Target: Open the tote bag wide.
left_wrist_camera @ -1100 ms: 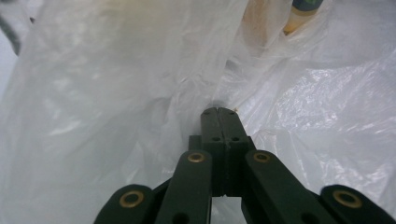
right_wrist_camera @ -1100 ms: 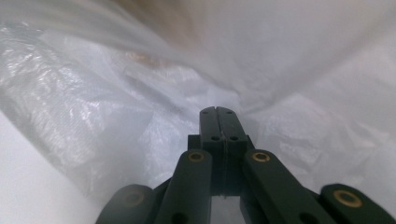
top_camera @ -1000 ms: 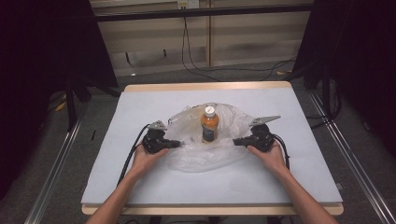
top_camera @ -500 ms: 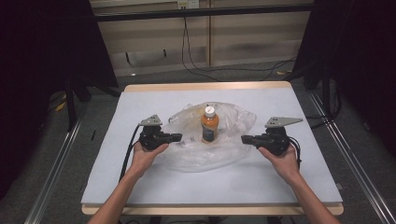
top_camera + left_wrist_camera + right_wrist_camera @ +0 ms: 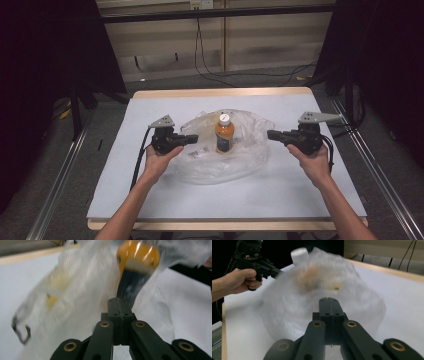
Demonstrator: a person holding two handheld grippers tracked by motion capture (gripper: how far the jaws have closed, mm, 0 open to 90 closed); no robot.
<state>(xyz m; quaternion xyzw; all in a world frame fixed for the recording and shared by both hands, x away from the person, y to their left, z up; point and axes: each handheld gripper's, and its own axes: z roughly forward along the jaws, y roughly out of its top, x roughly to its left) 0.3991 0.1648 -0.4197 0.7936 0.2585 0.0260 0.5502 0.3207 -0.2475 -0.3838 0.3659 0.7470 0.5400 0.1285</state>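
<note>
An orange drink bottle (image 5: pixel 224 134) with a white cap stands upright in the middle of the white table, inside a crumpled clear plastic bag (image 5: pixel 235 161). My left gripper (image 5: pixel 194 138) is shut with its tip at the bag's left edge, pinching the film. In the left gripper view the shut jaws meet the blurred bag (image 5: pixel 75 297) just below the bottle (image 5: pixel 137 258). My right gripper (image 5: pixel 270 134) is shut at the bag's right edge. Its own view shows the bag (image 5: pixel 312 302) around the jaw tip, the white cap (image 5: pixel 300 255) behind, and the left gripper (image 5: pixel 275 272) farther off.
The white table (image 5: pixel 150 200) has a wooden rim and bare surface in front of and beside the bag. Metal rails run along both sides on the floor. Cables (image 5: pixel 210 65) lie on the floor beyond the far edge.
Both hands have drawn outward from the bottle, the right one farther. The bag's sides have spread with them. The bottle stays upright in place.
</note>
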